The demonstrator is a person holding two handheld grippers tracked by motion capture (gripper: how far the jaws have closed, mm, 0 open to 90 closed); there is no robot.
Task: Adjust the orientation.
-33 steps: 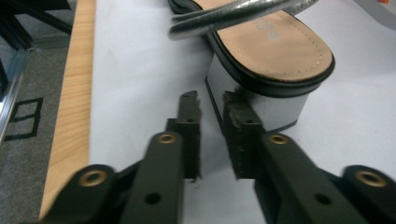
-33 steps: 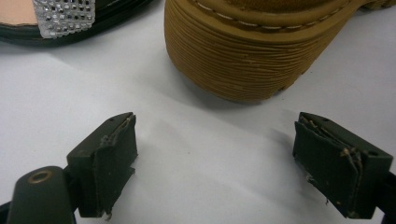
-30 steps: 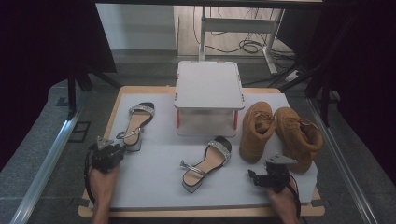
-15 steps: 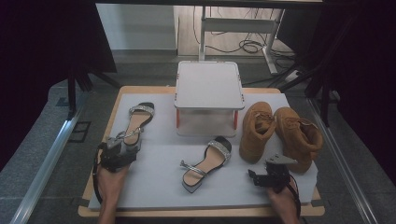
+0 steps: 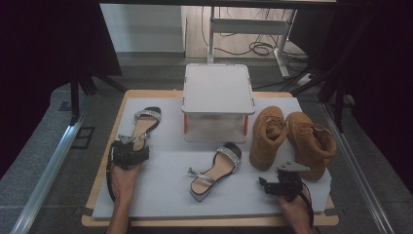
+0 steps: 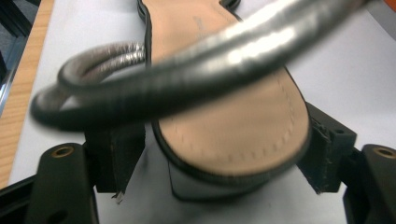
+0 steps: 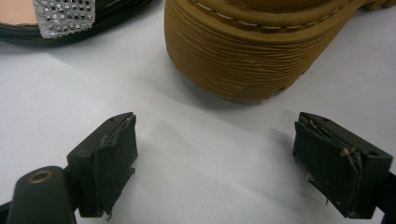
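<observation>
A black sandal with a tan insole and a rhinestone strap point(image 5: 142, 126) lies at the left of the grey mat point(image 5: 160, 190). My left gripper point(image 5: 128, 144) is at its heel end, open. In the left gripper view the two jaws straddle the heel point(image 6: 233, 140), one on each side, with a narrow gap showing at the left, and the grey ankle strap point(image 6: 187, 79) arches across in front. My right gripper point(image 5: 272, 184) rests open near the front right of the mat. Its fingers point(image 7: 112, 154) hold nothing. A tan boot's ribbed sole point(image 7: 243, 60) is just ahead.
A matching sandal point(image 5: 215, 169) lies mid-mat, its strap point(image 7: 63, 16) visible in the right gripper view. Two tan boots point(image 5: 269, 134) point(image 5: 312, 144) stand at the right. A white two-level stand point(image 5: 217, 92) sits at the back centre. The wooden table edge point(image 5: 204, 222) runs along the front.
My left gripper has moved right and forward from the mat's left edge until its jaws sit around the left sandal's heel. The right gripper has stayed still.
</observation>
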